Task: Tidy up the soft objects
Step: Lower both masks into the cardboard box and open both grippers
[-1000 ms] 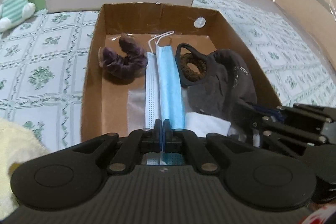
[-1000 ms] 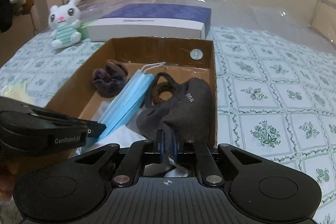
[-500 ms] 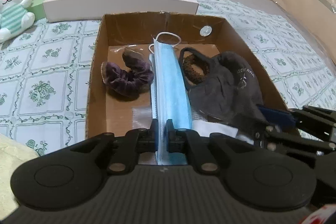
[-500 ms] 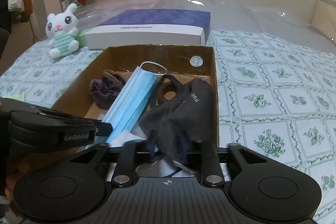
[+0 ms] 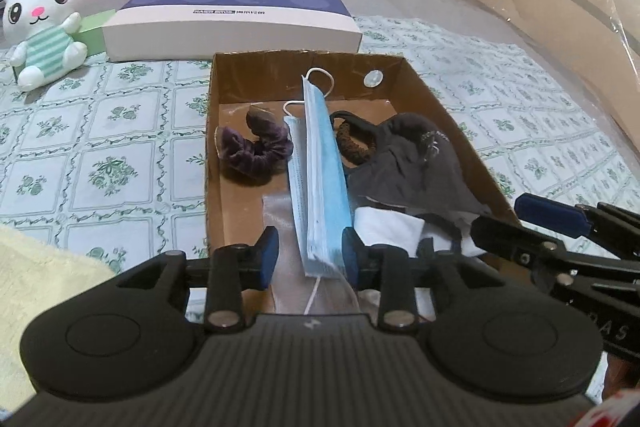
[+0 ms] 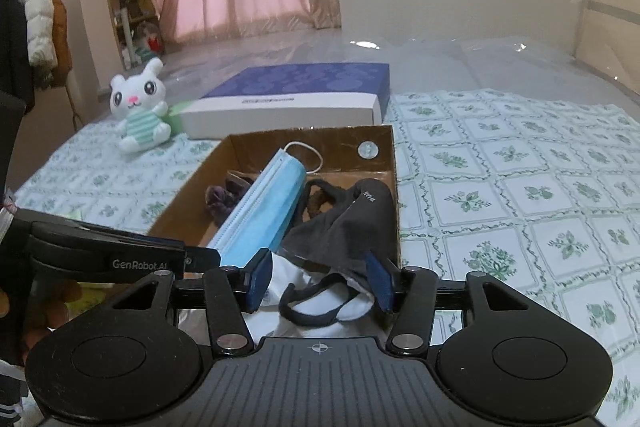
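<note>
One cardboard box [image 5: 214, 155] on the bed holds two scrunchies, one blue surgical mask [image 5: 320, 183] and one dark cloth mask [image 6: 344, 223]; left gripper [image 5: 309, 258] and right gripper [image 6: 318, 283] fingers spread open, gripping nothing.

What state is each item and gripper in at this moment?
left gripper: open, around the near end of the blue masks.
right gripper: open, around the dark mask's near end.
blue masks: stacked, in the cardboard box.
dark mask: crumpled, in the box.
purple scrunchie: lying in the box.

Bed [image 6: 520, 187]: cardboard box [image 5: 452, 131], bunny [image 5: 40, 27], perhaps towel [image 5: 36, 275].
</note>
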Motion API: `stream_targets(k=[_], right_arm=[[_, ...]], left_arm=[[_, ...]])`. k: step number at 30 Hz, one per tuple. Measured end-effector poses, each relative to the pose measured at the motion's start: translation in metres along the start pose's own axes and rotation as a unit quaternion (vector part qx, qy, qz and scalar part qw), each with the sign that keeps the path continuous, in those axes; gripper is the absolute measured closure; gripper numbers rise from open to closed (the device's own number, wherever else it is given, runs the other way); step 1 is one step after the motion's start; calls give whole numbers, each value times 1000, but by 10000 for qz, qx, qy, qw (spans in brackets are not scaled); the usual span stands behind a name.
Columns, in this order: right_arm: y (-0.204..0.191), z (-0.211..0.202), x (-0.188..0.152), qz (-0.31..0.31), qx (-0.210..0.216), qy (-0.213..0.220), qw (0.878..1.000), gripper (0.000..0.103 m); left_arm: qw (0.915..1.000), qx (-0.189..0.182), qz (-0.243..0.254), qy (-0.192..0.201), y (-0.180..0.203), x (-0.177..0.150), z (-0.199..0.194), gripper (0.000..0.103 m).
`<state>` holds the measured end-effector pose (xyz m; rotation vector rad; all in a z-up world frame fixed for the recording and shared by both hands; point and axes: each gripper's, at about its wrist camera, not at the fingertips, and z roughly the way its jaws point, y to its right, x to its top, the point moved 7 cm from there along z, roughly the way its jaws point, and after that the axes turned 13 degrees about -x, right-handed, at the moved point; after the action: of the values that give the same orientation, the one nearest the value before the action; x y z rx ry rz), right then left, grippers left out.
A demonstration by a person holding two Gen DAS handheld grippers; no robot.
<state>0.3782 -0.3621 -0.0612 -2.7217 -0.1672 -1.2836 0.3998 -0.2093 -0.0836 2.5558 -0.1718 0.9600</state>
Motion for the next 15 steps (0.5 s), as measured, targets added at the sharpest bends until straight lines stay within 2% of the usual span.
stream_targets(k=[8,12,15], right_arm=[[-2,-30,-11,281,38,-23,9996,48],[-4,-44,-17,461,50,-61,9989,48],[-6,-57,-21,594,46,-61,9982,48]], left_arm=[[9998,-3,174,99,8,-9,-35,70],[9995,16,292,130,14,-14,-56,63],[9992,-38,364,182,19,-19,-73,63]])
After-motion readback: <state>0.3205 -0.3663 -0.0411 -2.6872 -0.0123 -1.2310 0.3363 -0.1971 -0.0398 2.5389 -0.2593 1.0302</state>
